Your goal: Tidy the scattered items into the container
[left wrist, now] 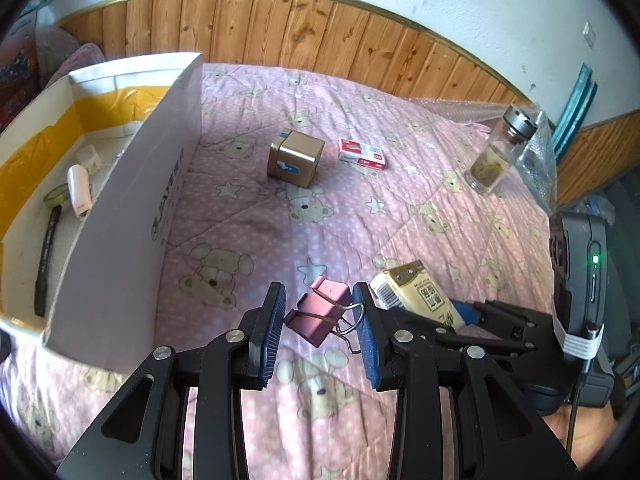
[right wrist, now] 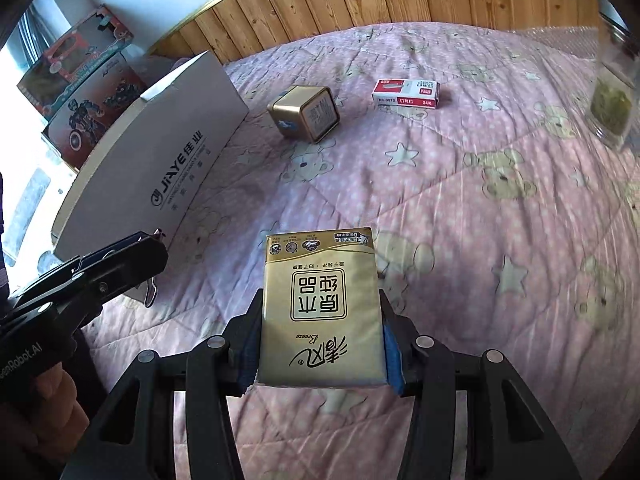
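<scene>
My left gripper is shut on a pink binder clip, held above the pink quilt just right of the white cardboard box. The right gripper is shut on a gold tissue pack, which also shows beside the clip. From the right wrist, the left gripper hangs near the box wall. On the quilt lie a gold tin, a red-and-white staple box and a glass jar.
Inside the box lie a black pen, a white gadget and a green tape roll. Wood panelling backs the bed. Toy boxes stand behind the container. Bubble wrap sits by the jar.
</scene>
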The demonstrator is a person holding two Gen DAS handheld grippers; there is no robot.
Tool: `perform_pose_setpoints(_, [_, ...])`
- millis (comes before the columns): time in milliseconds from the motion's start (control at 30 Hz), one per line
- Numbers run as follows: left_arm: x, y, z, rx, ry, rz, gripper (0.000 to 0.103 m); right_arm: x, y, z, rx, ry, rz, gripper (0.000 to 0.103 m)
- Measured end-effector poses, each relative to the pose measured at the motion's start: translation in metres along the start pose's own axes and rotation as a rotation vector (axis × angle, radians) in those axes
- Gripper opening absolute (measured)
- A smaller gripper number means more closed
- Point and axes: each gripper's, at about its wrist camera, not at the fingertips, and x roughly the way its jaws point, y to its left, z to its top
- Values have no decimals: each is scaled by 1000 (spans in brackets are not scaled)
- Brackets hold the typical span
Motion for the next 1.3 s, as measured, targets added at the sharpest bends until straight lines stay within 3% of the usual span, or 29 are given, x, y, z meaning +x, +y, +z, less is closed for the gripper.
perform_pose_setpoints(600, [-59,14,-17,-20,-59,-49,35,-37,48,-44,23,-24,57,51])
perform_pose_setpoints(1300, [-114,48,-28,-104,-138,-77,35,-77,123,-38,-111,-83,113,51])
